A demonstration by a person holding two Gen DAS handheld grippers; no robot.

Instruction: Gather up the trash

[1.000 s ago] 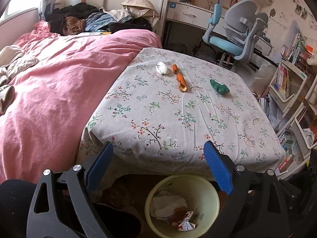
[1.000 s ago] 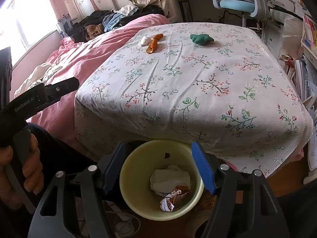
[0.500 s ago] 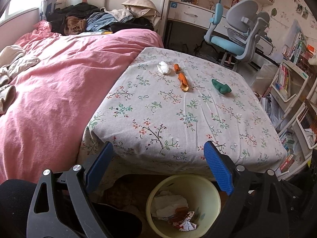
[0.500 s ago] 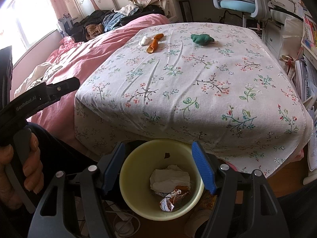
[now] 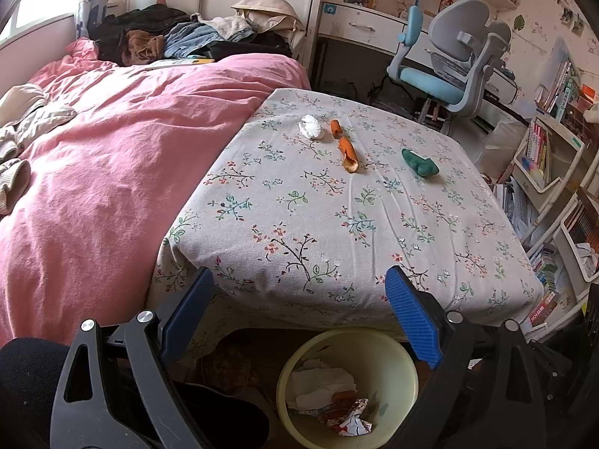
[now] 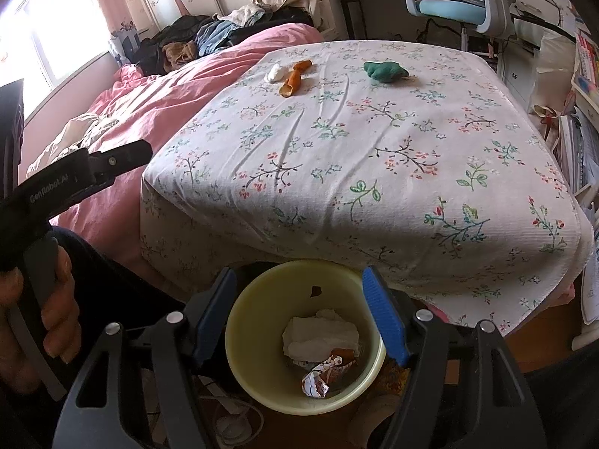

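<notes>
A yellow bin [image 5: 406, 364] [image 6: 243, 359] stands on the floor below the table's near edge, holding white tissue [image 6: 318, 336] and a crumpled wrapper [image 6: 322, 374]. On the flowered tablecloth [image 5: 337, 224] at the far side lie a white paper wad [image 5: 310, 126] [image 6: 275, 73], two orange peel pieces [image 5: 347, 153] [image 6: 294, 78] and a green crumpled item [image 5: 419, 162] [image 6: 385, 71]. My left gripper [image 5: 299, 303] is open and empty near the table's front edge. My right gripper [image 6: 299, 310] is open and empty above the bin.
A bed with a pink duvet [image 5: 93, 168] and piled clothes lies to the left of the table. A blue-grey desk chair [image 5: 449, 75] and desk stand behind. Bookshelves [image 5: 554, 172] line the right side. The left tool's body [image 6: 75, 179] shows in the right wrist view.
The left gripper has shifted slightly back and up, so the bin shows a bit more. The right gripper has barely moved. Both stay open.
</notes>
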